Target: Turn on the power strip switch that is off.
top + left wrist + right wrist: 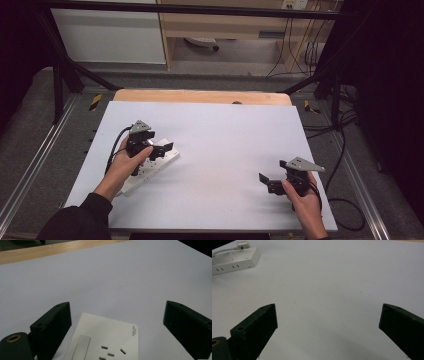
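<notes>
The left gripper [117, 327], jaws gaping wide, is hovering over the white power strip [105, 342]; the right gripper [328, 330] is idling wide too; closing off-centre risks skidding the strip

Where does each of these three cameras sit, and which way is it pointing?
High view: above the person's side, looking forward and down on the table; forearms, hands, both tools.
Left gripper view: rides the left tool, open jaws over the power strip.
Right gripper view: rides the right tool, open jaws over bare table.
Shared: all show the strip.
</notes>
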Demonstrator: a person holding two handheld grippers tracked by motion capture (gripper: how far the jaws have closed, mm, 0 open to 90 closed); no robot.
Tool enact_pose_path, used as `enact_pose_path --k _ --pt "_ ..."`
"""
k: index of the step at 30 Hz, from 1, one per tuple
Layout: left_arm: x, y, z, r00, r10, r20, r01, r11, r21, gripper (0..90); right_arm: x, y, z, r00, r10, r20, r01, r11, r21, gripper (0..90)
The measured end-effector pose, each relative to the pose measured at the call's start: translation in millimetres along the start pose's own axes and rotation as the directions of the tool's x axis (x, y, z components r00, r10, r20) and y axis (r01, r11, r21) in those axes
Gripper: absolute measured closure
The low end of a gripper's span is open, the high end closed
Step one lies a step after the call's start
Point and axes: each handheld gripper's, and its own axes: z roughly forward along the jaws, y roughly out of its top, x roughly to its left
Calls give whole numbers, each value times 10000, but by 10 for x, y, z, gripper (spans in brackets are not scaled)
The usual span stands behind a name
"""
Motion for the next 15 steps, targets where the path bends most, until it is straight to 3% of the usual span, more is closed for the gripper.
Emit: enact_pose_path --k 15 --pt "-38 -5 -326 10000 46 -45 -48 9994 -347 83 0 -1 3 10000 -7 72 7 10000 53 23"
